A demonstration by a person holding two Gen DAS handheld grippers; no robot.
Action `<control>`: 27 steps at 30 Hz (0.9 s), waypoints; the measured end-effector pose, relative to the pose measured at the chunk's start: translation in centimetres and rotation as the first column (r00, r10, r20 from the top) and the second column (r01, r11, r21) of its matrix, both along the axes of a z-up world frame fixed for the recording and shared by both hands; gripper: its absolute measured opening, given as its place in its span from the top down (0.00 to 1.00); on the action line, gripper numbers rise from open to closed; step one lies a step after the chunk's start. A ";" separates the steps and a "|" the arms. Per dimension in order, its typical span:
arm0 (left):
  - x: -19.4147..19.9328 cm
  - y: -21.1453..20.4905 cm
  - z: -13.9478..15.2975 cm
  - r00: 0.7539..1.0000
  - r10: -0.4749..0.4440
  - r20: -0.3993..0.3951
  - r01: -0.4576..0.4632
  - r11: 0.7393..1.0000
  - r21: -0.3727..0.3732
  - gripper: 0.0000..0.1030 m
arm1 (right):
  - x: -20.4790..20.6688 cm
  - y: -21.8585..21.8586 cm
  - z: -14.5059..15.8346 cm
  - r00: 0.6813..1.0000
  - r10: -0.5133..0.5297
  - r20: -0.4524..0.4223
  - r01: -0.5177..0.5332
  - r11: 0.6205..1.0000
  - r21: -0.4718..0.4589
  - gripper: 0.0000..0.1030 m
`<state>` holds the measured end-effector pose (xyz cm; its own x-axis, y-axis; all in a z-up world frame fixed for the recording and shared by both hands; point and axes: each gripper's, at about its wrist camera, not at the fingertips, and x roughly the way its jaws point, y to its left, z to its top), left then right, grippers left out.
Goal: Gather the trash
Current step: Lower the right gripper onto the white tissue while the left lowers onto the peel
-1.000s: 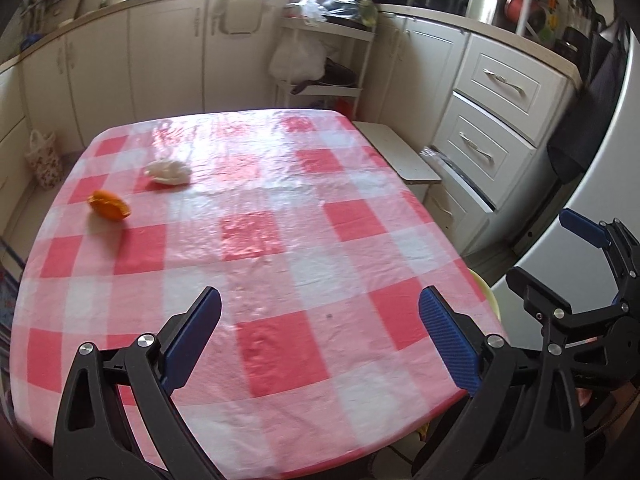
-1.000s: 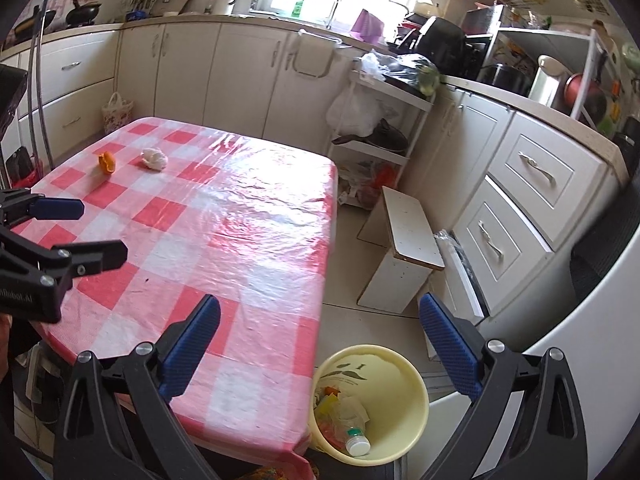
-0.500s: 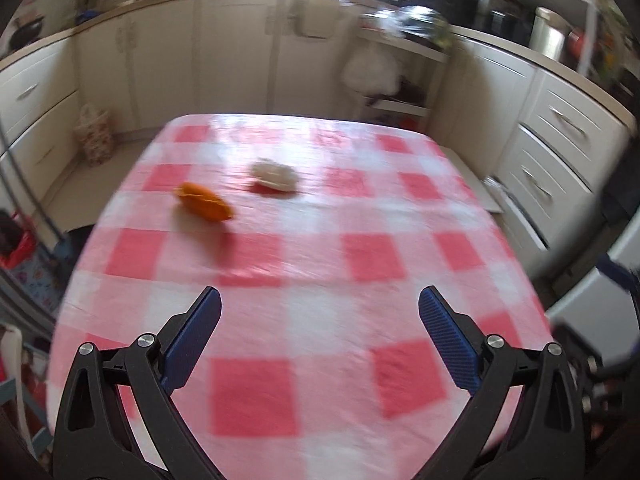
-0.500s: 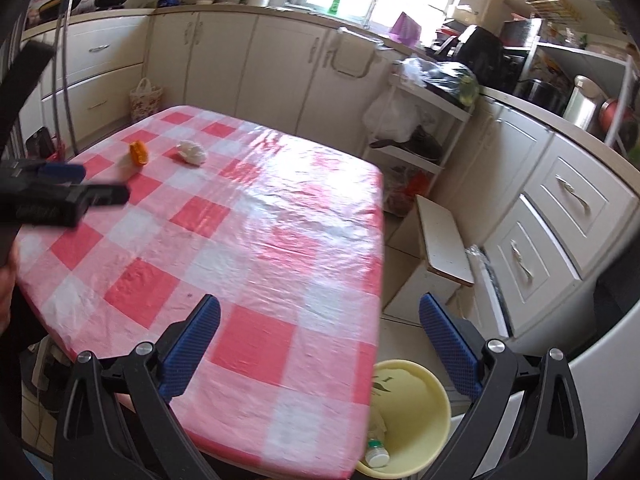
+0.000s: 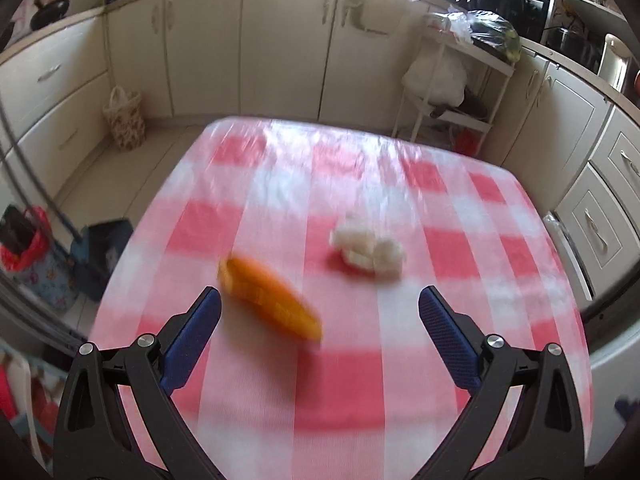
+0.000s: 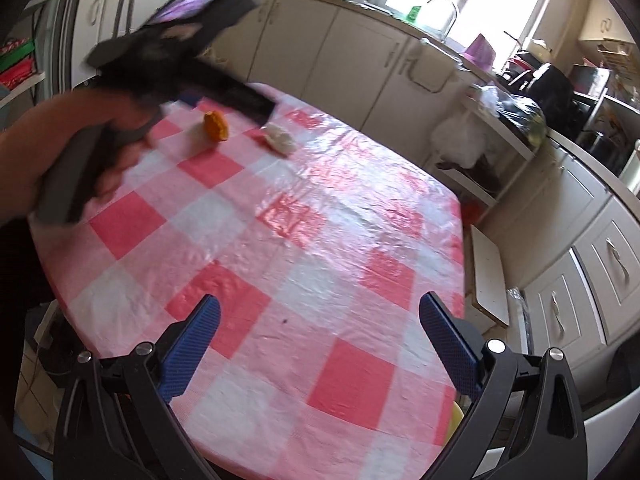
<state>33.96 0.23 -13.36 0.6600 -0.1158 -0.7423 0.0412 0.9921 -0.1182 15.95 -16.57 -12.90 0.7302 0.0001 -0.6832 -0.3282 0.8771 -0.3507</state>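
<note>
Orange scrap [image 5: 270, 300], elongated and motion-blurred, lies flat on the worktop [image 5: 360, 392], which is covered in a red-and-white checked plastic cloth. White crumpled wad [image 5: 368, 250] lies near it, to its right and slightly farther away, the two apart. Left claw [image 5: 320, 314]: blue pads spread wide, holding nothing, hovering over the worktop with the orange scrap just ahead of its left pad. Right wrist view: same orange scrap [image 6: 216, 126] and white wad [image 6: 280, 140] sit toward the far left corner of the worktop [image 6: 320, 240]. Left claw body, blurred, gripped by a hand [image 6: 60, 148] above that corner. Right claw [image 6: 320, 320]: pads wide apart, empty, over the near edge, well apart from both scraps. Cream cabinets [image 5: 280, 40] behind.
</note>
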 end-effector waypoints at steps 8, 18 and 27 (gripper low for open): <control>7.9 -2.4 -1.2 0.993 -0.089 -0.076 0.093 0.994 0.063 0.07 | 0.3 0.2 -0.9 0.999 0.022 -0.031 -0.023 1.000 -0.018 0.08; 7.3 -6.4 -2.8 0.891 -0.434 -0.133 0.430 0.901 -0.055 0.66 | 1.3 -0.4 -0.2 1.000 0.010 -0.024 -0.009 1.000 0.016 0.08; -1.3 -11.1 -3.0 0.676 -0.725 -0.128 0.710 0.688 -0.149 0.80 | 1.6 -1.8 -0.1 0.998 -0.020 -0.052 0.024 0.997 0.077 0.08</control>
<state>32.63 -10.85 -16.35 0.2182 -0.5656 -0.7953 0.7090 0.6519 -0.2690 17.57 -18.40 -13.01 0.6948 0.0387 -0.7181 -0.3244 0.9080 -0.2650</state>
